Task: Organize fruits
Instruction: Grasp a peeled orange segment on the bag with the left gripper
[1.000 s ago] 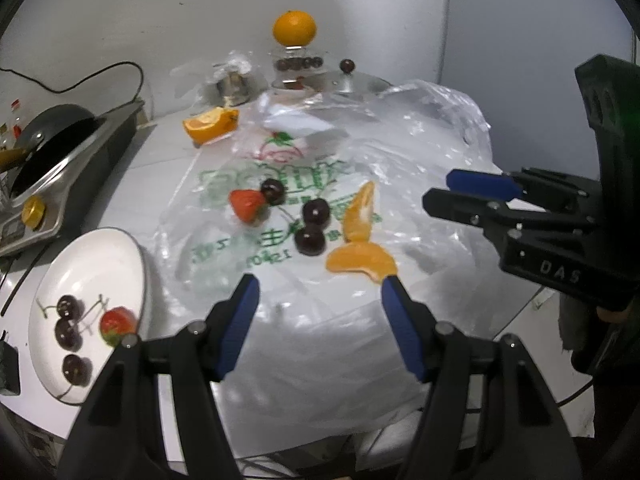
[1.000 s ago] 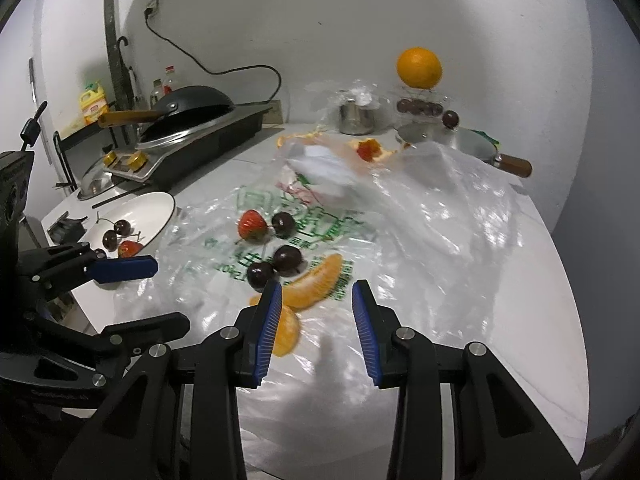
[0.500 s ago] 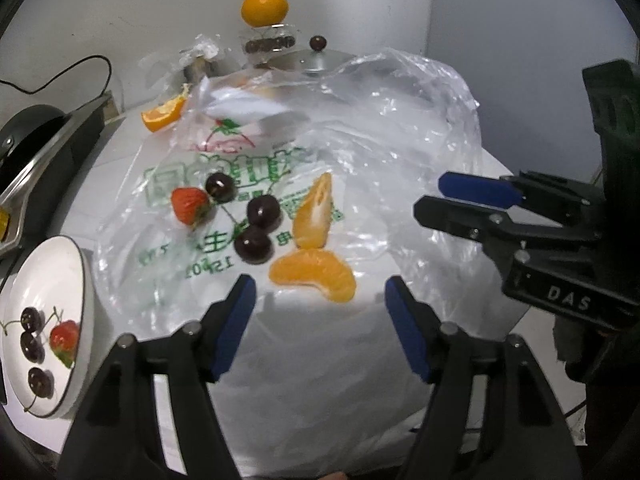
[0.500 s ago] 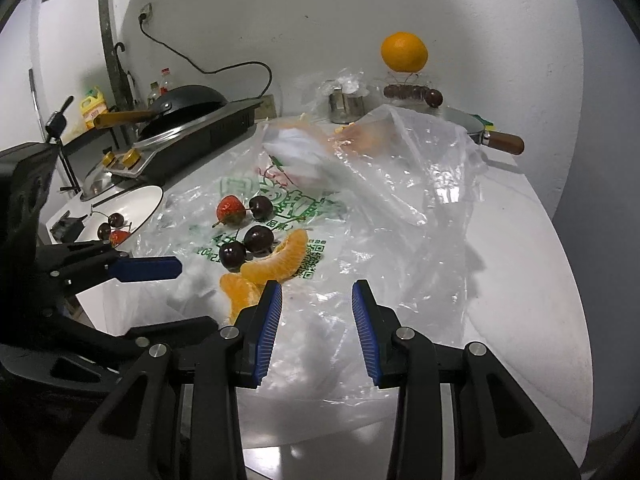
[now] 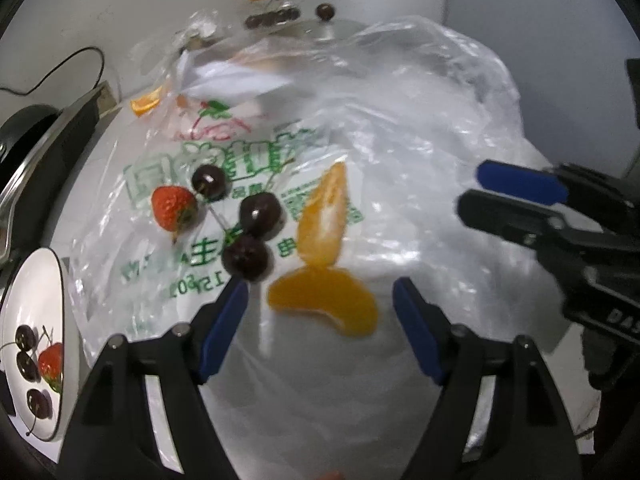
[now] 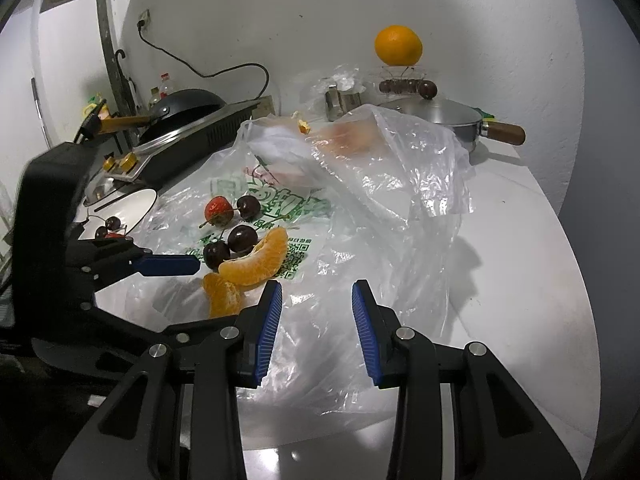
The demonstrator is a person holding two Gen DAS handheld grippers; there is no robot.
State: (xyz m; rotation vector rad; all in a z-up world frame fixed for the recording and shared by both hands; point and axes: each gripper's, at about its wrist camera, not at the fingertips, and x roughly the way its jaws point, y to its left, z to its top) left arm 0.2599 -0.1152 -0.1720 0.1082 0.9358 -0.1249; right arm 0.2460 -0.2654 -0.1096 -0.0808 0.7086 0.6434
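We judge the sorting partly done: the white plate [image 5: 60,280], off to the left of the left gripper [image 5: 320,308], already carries three cherries [image 5: 25,338] and one strawberry [image 5: 51,362]; what is left lies loose on the plastic bag [image 5: 400,140] spread over the tabletop [image 6: 520,240]; just ahead of the left jaws, between their blue pads, sits the near orange segment [image 5: 326,306], with a second orange segment [image 5: 324,220] standing just beyond it; three loose cherries [image 5: 245,257] cluster ahead of the left pad, and a strawberry [image 5: 173,206] lies further left of them; so two segments, three cherries and one strawberry remain. The left jaws are opening and hold nothing; they tilt steeply down over the near segment, framing it without touching. The right gripper [image 6: 316,320] points down more gently at the bag; its jaws stand a little apart and empty, with only bare plastic between them; the segments lie just ahead and to the left of its left pad.
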